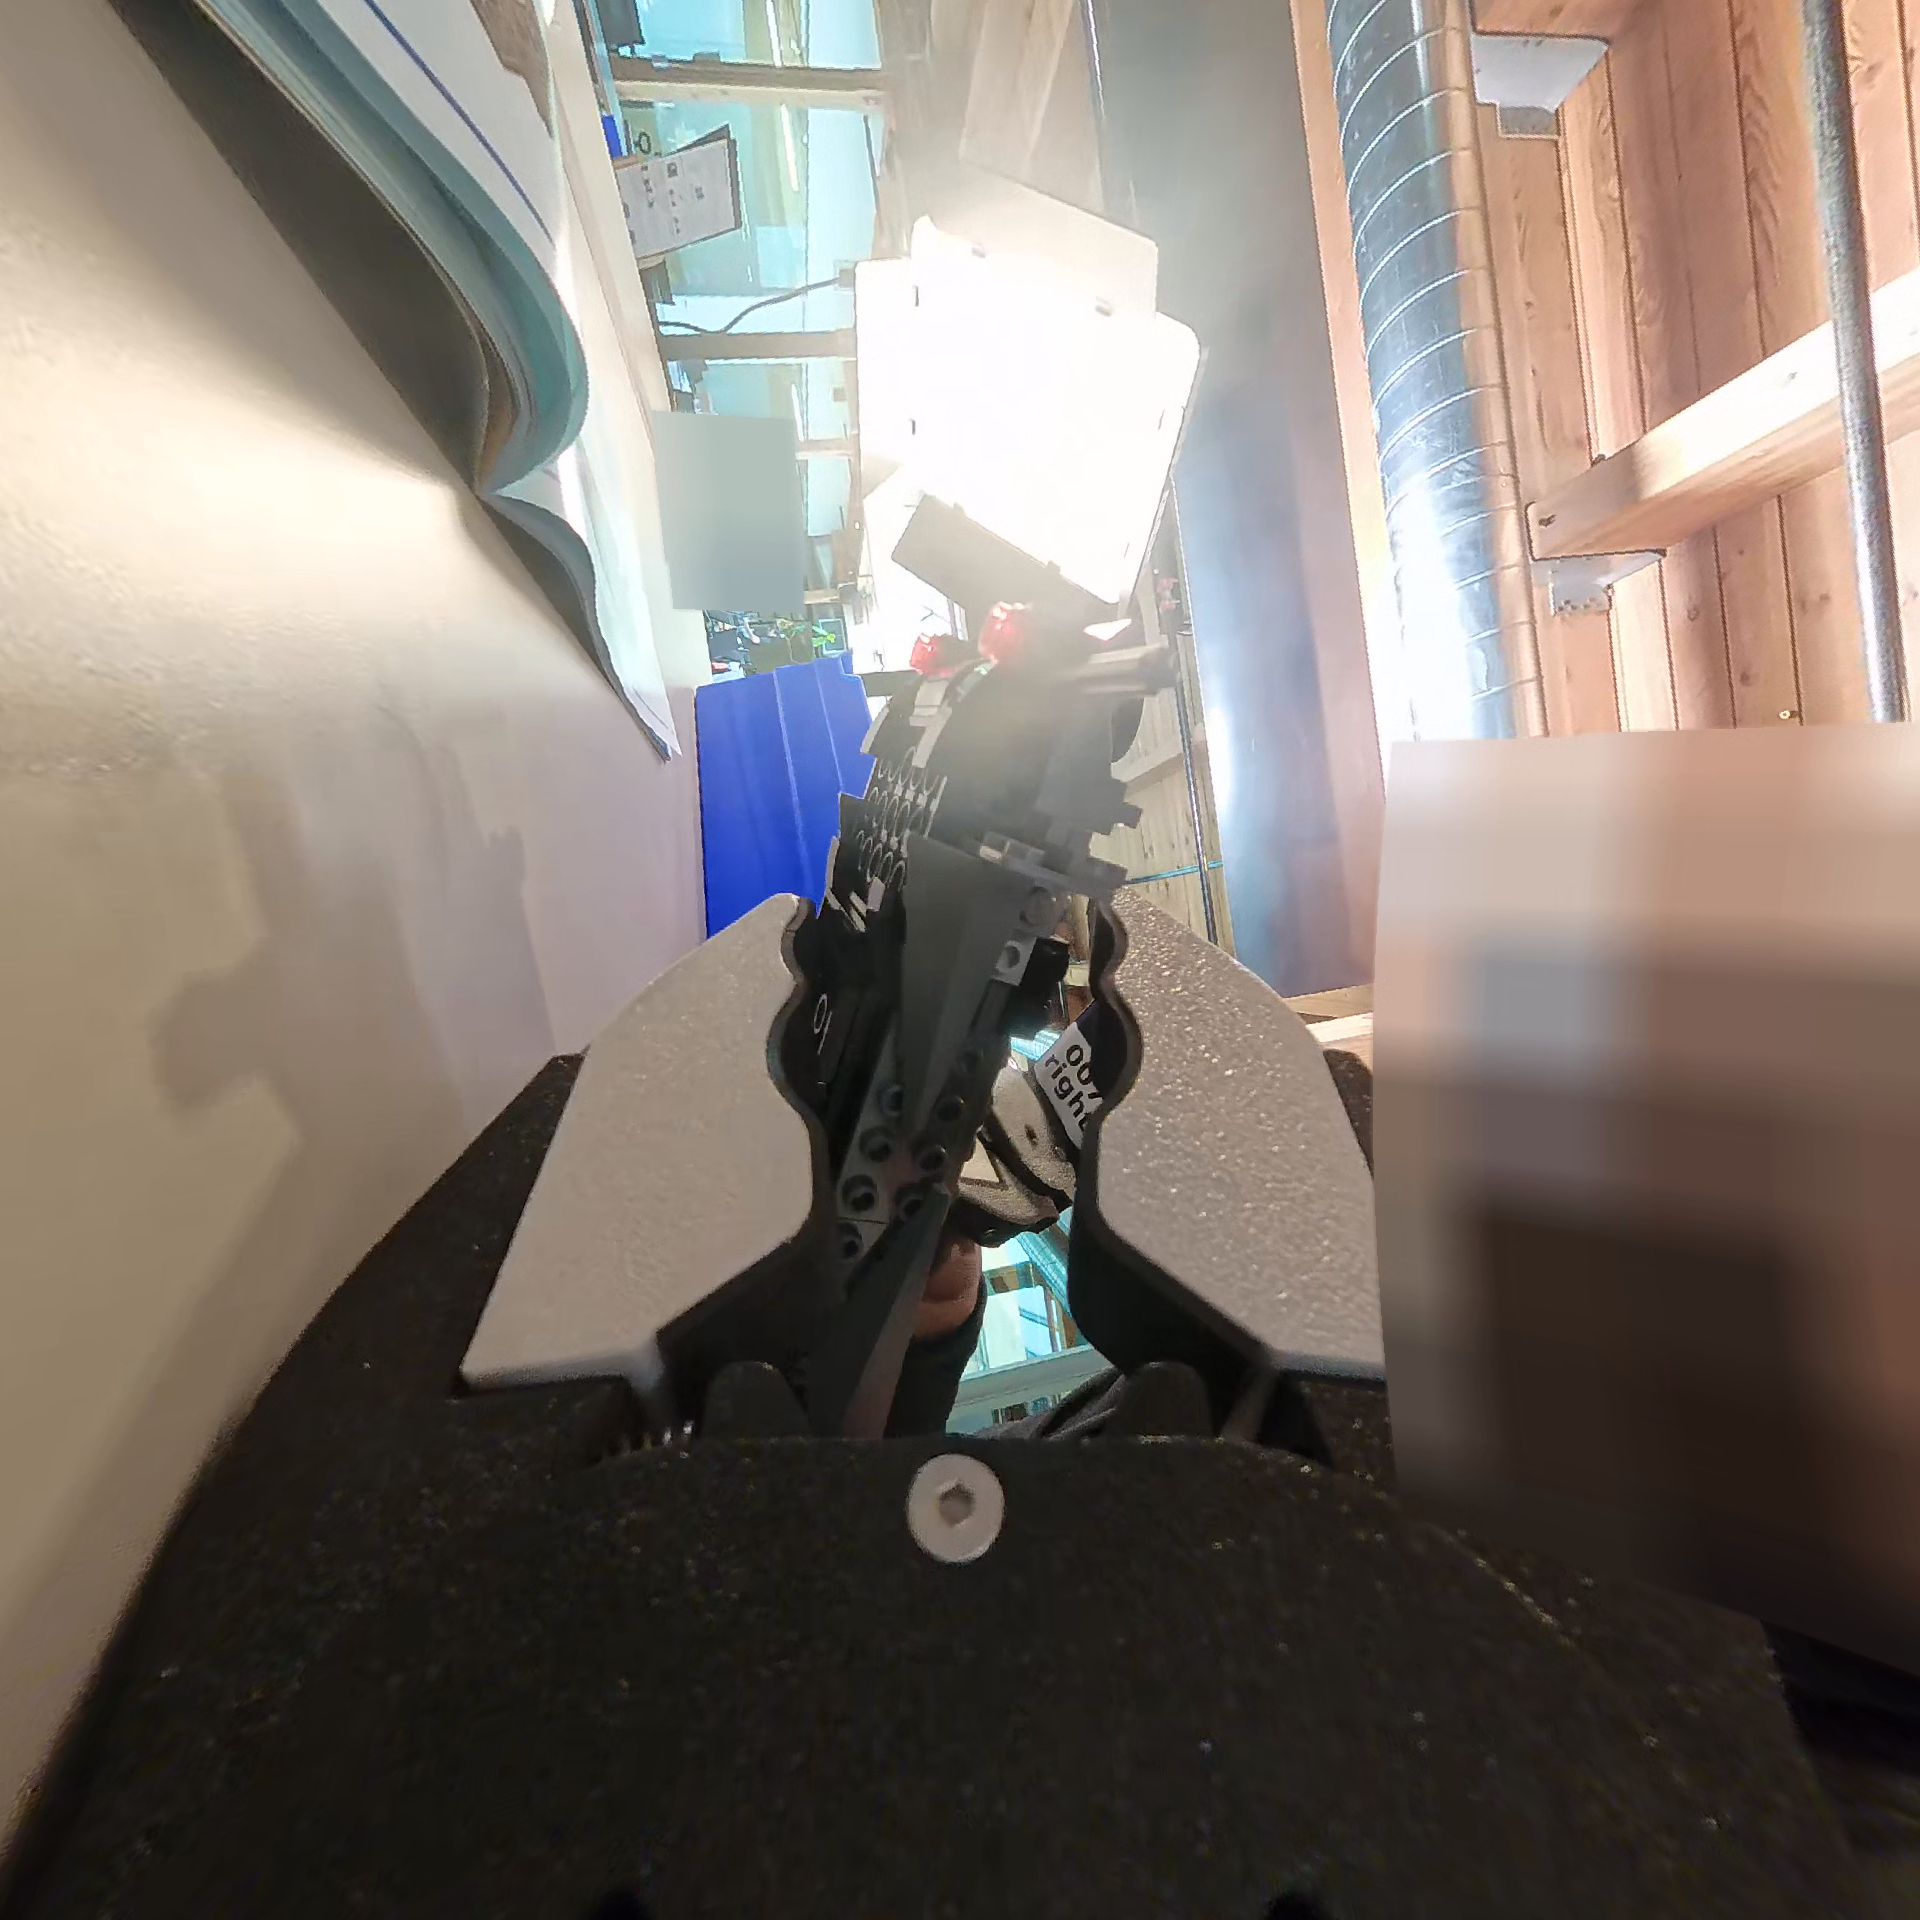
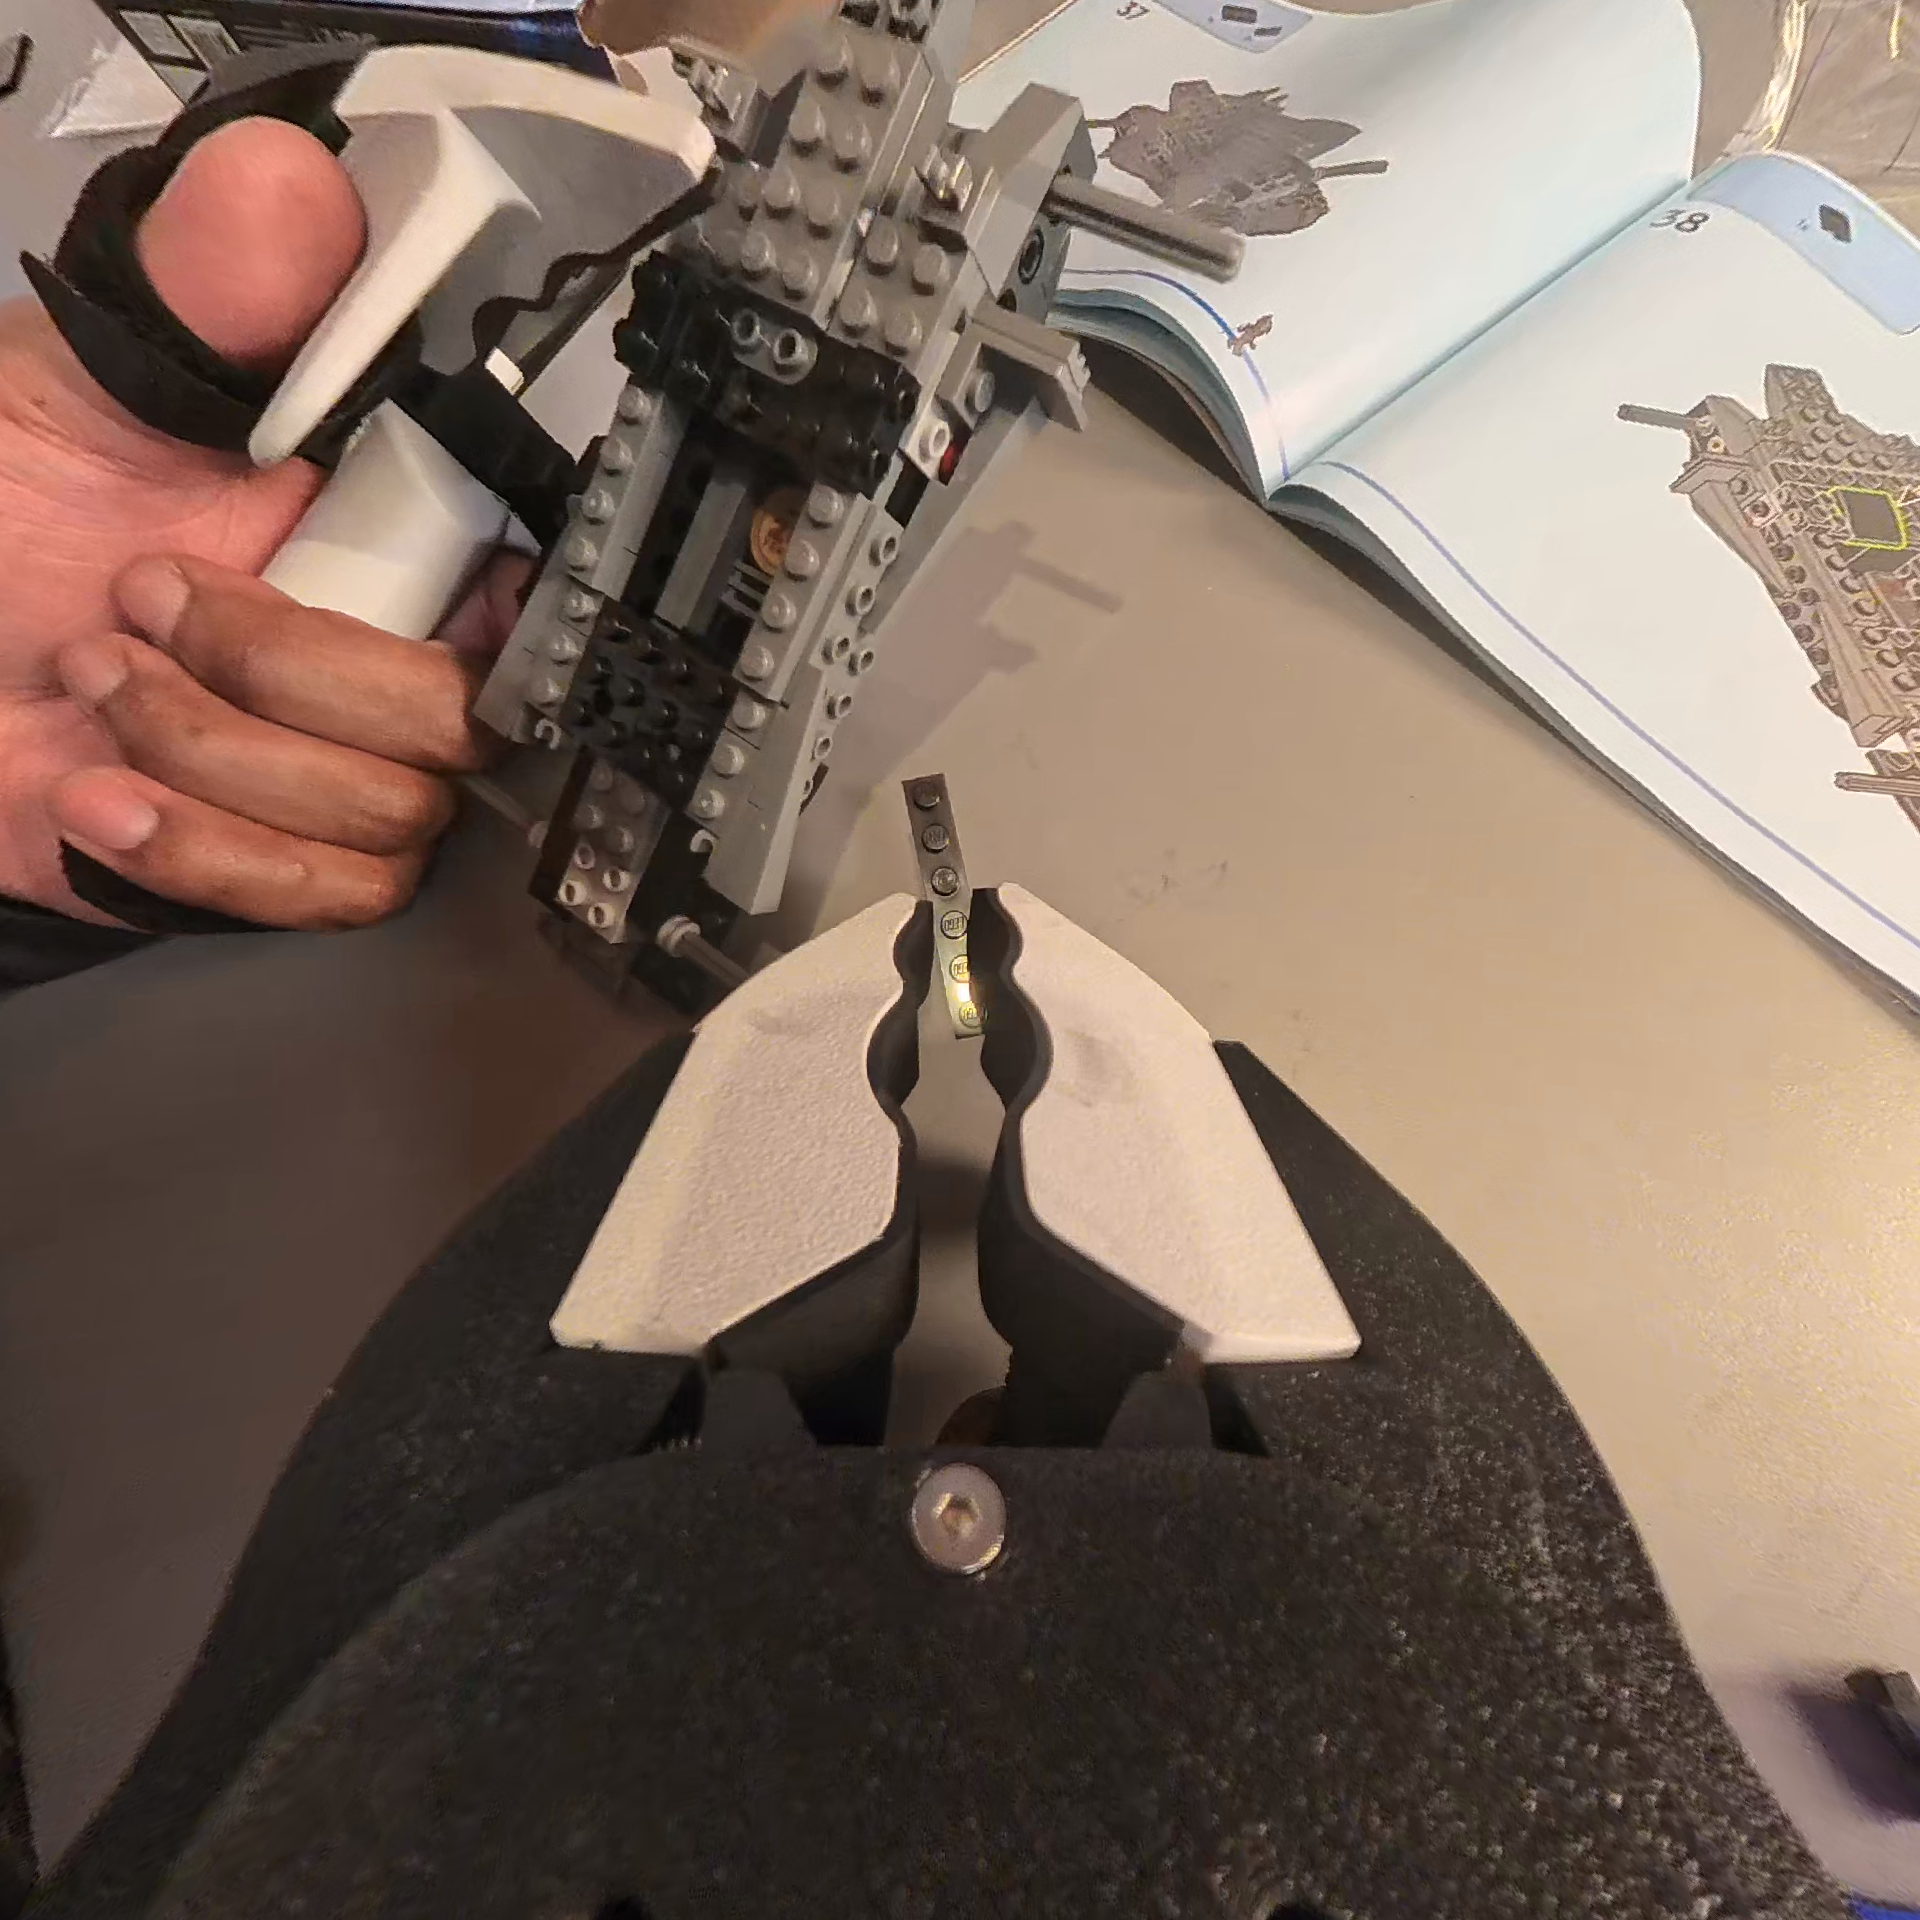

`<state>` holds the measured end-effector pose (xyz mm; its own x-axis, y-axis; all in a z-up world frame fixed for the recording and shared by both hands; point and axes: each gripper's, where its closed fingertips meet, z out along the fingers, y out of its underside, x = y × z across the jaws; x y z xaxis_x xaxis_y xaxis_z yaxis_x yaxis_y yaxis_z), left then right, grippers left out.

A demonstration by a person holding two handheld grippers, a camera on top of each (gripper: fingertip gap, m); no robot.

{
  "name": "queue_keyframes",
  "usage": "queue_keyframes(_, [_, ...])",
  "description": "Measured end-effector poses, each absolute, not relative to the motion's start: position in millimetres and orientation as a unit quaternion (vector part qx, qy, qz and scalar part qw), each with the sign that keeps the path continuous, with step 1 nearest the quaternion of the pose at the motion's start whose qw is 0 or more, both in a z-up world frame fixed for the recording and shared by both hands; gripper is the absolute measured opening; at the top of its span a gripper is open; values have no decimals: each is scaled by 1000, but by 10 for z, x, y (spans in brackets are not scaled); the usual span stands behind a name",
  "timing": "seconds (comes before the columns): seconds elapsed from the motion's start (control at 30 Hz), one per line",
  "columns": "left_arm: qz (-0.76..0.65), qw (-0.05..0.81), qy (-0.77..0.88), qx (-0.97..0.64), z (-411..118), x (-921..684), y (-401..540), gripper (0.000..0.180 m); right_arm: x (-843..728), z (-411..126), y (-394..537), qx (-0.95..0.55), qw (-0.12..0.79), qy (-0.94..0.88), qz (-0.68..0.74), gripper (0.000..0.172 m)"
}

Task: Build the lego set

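Right wrist view: right gripper jaws narrow, pinching dark grey studded strip plate; far left, left gripper clamps grey-black brick model; instruction booklet far right.

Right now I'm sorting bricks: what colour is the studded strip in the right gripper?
Dark grey plate; right wrist view shows it best.
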<state>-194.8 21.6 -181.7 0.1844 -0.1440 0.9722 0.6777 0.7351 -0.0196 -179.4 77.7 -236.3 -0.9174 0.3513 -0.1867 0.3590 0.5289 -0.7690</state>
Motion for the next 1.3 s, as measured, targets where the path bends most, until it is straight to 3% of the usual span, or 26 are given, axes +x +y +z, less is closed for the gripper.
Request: queue_keyframes(1.3, [-295, 712, -591, -239, -1876, -1987, 294, 46, -1781, -2356, 765, 202, 21, 871, -447, 7])
